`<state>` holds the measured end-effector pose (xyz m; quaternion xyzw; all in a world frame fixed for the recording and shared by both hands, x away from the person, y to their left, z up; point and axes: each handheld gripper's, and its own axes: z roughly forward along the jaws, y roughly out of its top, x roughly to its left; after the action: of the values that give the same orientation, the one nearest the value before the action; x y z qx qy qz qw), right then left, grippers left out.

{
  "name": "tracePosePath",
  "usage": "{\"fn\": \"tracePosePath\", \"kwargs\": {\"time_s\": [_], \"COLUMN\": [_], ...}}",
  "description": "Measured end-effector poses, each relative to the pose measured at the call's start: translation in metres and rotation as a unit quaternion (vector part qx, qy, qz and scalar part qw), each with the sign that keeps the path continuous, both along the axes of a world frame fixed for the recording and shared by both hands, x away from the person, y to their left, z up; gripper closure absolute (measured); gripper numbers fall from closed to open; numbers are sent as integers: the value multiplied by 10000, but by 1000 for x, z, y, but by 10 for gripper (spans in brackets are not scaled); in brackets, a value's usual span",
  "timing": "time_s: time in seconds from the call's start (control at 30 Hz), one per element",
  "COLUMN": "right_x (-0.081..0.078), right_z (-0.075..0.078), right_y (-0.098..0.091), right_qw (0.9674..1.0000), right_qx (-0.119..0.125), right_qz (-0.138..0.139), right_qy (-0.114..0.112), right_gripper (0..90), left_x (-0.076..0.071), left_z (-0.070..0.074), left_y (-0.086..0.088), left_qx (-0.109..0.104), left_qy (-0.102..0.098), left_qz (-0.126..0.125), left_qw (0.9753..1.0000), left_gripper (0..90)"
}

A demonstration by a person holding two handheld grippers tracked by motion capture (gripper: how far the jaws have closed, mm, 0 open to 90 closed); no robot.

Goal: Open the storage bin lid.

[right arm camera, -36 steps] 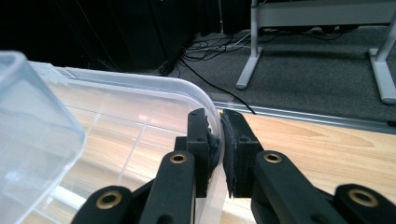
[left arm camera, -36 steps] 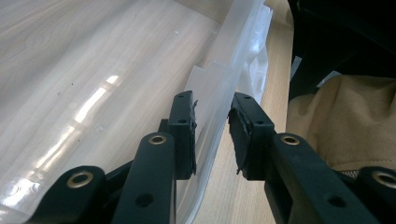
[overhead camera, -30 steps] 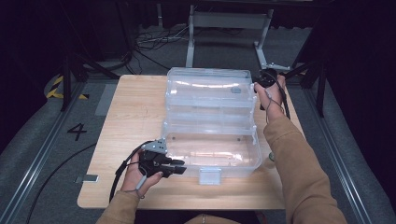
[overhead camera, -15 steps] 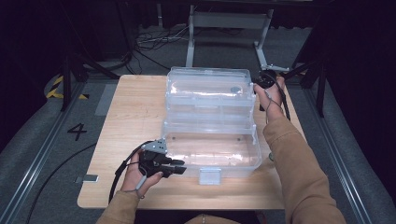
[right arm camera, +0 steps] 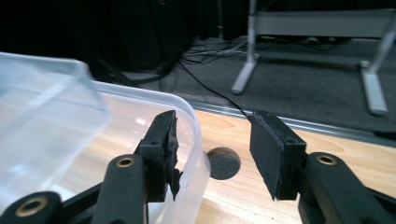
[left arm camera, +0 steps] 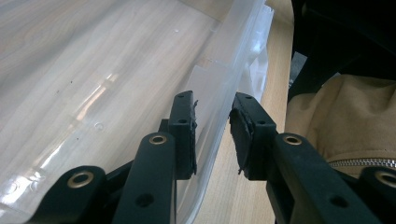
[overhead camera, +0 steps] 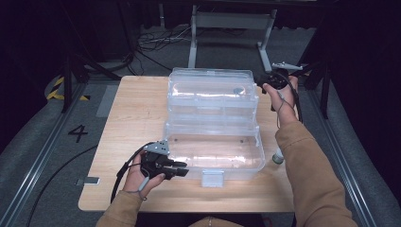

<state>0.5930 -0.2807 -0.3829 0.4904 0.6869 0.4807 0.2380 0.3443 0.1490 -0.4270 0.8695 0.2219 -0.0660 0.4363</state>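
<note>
A clear plastic box (overhead camera: 246,163) lies open on the wooden table, its lid (overhead camera: 213,90) folded back flat behind it. My left gripper (overhead camera: 182,170) sits at the box's near left corner. Its jaws (left arm camera: 212,112) straddle the front rim (left arm camera: 233,56), one pad inside the box and one outside, shut on it. My right gripper (overhead camera: 261,81) is at the lid's far right corner. Its jaws (right arm camera: 212,135) have just been opening and stand open. The lid's rim (right arm camera: 198,140) lies between them, beside the left pad, and the right pad is well clear of it.
A white latch (overhead camera: 212,177) hangs at the middle of the box's front. A dark round disc (right arm camera: 223,162) sits in the tabletop by the lid's corner. A small pale object (overhead camera: 278,158) lies on the table beside the right sleeve. Metal legs and cables stand beyond the far edge (overhead camera: 142,78).
The right hand has shifted slightly to the right and up at the lid's far corner. The box, its lid and the left hand have stayed where they were.
</note>
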Motion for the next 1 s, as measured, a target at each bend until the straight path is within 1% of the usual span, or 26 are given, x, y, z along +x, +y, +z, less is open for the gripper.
{"fn": "tracePosePath", "kwargs": {"time_s": [0.03, 0.07, 0.1, 0.13, 0.2, 0.23, 0.27, 0.37, 0.4, 0.43, 0.47, 0.5, 0.57, 0.6, 0.63, 0.67, 0.7, 0.77, 0.83, 0.87, 0.9, 0.93, 0.97, 1.0], "right_x": [-6, -9, -14, -17, -26, -26, -31, -44, -50, -56, -64, -69, -83, -88, -98, -106, -110, -119, -130, -134, -134, -146, -146, -149], "right_z": [5, 6, 9, 11, 15, 15, 17, 18, 20, 21, 23, 24, 26, 27, 28, 29, 28, 28, 29, 29, 29, 29, 29, 29], "right_y": [-4, -5, -8, -10, -15, -15, -18, -25, -28, -32, -36, -38, -43, -45, -48, -50, -51, -51, -53, -54, -54, -56, -56, -56], "right_qw": [9999, 9999, 9999, 9999, 9998, 9998, 9997, 9996, 9995, 9992, 9985, 9981, 9972, 9967, 9962, 9959, 9957, 9959, 9966, 9962, 9962, 9952, 9952, 9949], "right_qx": [-81, -93, -85, -71, 25, 25, 96, -13, -8, 46, 134, 179, 154, 143, 179, 262, 272, 122, 24, 44, 44, 102, 102, 115], "right_qz": [70, 75, 65, 52, 57, 57, 59, 47, 53, 61, 85, 96, 133, 183, 289, 320, 347, 407, 467, 542, 542, 653, 653, 683], "right_qy": [19, -51, -114, -131, -188, -188, -211, -273, -320, -401, -529, -581, -722, -773, -804, -801, -813, -804, -676, -677, -677, -722, -722, -734], "right_gripper": [508, 509, 508, 508, 510, 510, 500, 496, 483, 482, 478, 470, 461, 461, 448, 446, 445, 418, 383, 384, 384, 374, 374, 368], "left_x": [0, 0, 1, 1, 1, 1, 2, 0, -1, -2, -2, -2, -2, -1, 0, 1, 3, 5, 6, 6, 6, 6, 6, 7], "left_z": [1, 1, 3, 3, 5, 5, 6, 14, 17, 20, 22, 24, 27, 30, 32, 34, 36, 40, 45, 46, 46, 48, 48, 49], "left_y": [-1, -1, -2, -3, -2, -2, -2, -3, -3, -2, -2, -1, 1, 5, 8, 10, 13, 19, 23, 25, 25, 29, 29, 31], "left_qx": [93, 93, 138, 135, 121, 121, 84, 133, 122, 124, 143, 203, 214, 195, 173, 139, 55, -68, -145, -152, -152, -145, -145, -157], "left_qy": [47, 47, 127, 167, 150, 150, 140, 43, 13, -34, -66, -109, -145, -181, -220, -225, -235, -249, -299, -318, -318, -341, -341, -346], "left_qz": [29, 29, 52, 63, 68, 68, 75, 12, 23, 34, 76, 113, 242, 335, 420, 481, 563, 697, 767, 798, 798, 879, 879, 934], "left_qw": [9999, 9999, 9998, 9998, 9998, 9998, 9998, 9999, 9999, 9999, 9998, 9997, 9994, 9991, 9987, 9985, 9981, 9972, 9965, 9962, 9962, 9954, 9954, 9949], "left_gripper": [699, 697, 695, 689, 654, 652, 652, 633, 618, 603, 579, 559, 528, 513, 502, 501, 498, 488, 484, 481, 478, 473, 472, 472]}}
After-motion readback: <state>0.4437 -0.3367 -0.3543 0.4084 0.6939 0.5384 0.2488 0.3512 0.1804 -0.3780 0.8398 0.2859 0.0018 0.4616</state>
